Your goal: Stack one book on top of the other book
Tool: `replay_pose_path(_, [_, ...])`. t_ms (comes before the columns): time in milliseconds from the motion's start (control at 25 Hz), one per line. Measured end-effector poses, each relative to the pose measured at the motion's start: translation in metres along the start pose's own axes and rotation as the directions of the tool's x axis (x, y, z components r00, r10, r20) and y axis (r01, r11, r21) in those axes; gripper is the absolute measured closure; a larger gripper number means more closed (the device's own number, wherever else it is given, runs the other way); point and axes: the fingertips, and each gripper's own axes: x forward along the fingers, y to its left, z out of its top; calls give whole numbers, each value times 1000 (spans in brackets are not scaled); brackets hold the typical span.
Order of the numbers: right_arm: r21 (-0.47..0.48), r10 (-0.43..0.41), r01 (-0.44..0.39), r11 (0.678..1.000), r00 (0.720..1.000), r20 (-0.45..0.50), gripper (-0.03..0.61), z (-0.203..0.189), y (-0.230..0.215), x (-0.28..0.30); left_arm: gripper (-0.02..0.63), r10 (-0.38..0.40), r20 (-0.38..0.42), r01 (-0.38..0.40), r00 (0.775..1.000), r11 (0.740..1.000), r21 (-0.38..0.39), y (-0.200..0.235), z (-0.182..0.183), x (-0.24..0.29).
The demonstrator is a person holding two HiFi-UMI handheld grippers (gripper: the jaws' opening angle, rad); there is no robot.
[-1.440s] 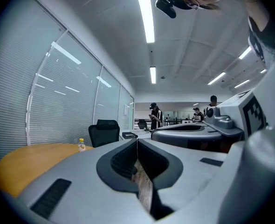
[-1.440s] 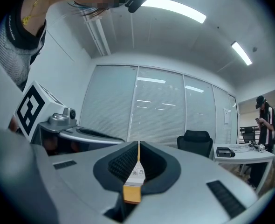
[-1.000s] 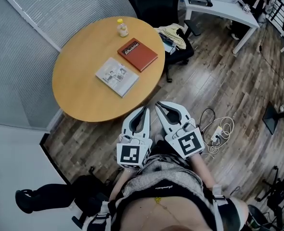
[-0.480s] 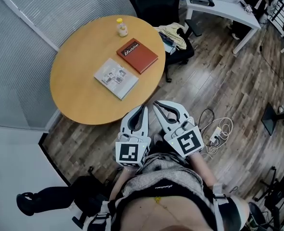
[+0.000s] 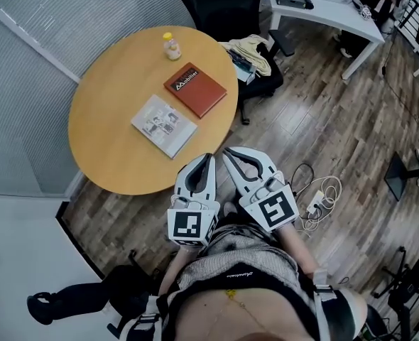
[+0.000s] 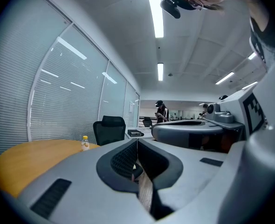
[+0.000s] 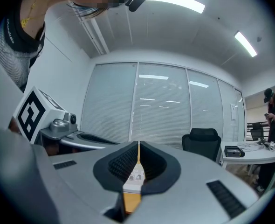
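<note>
Found the red book [image 5: 195, 89] and the pale book [image 5: 163, 125] lying flat on the round table [image 5: 110, 155], just beside each other, neither on top. Could not tell whether their corners touched. Noted a small bottle [image 5: 171, 46] beyond the red book. Held the left gripper [image 5: 208, 159] and the right gripper [image 5: 229, 152] at the near table edge, jaws pressed together, nothing between them.

Judged the step as the approach, no book grasped yet. Would next need the jaws parted, one book pinched by its edge, then lifted over the other.

Got both books whole only from the head view. Glimpsed just a sliver of the pale book through the jaw slit in the right gripper view. Caught only bottle, chair [image 6: 109, 129] and tabletop in the left gripper view.
</note>
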Motion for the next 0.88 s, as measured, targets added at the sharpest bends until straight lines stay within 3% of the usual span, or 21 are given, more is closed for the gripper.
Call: replay_pose_path(880, [-4, 67, -67, 998, 997, 32, 551, -5, -117, 38, 591, 60, -8, -60, 998, 998, 5, 1, 21, 121])
